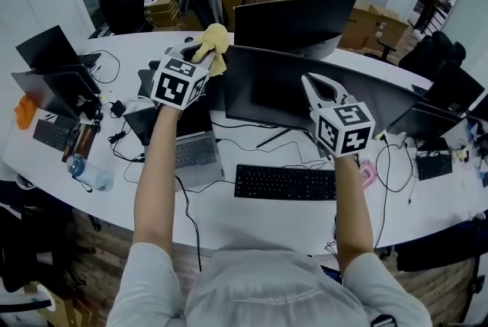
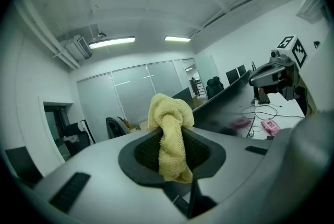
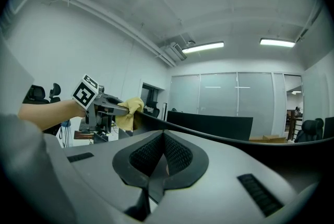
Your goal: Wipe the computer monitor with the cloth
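As my left hand-held gripper (image 1: 200, 51) clamps the cloth (image 1: 214, 42) at the monitor's (image 1: 282, 93) top-left corner, the screen stretches rightward; my right hand-held gripper (image 1: 310, 80) is closed, empty.

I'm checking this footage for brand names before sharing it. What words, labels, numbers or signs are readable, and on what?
No text is readable.
Cubes on the left gripper and right gripper: black-and-white square markers, patterns, not words.
On the black keyboard: key legends too small.
On the clear plastic bottle: any label too blurred.
On the yellow terry cloth and the dark curved monitor: no print shows.
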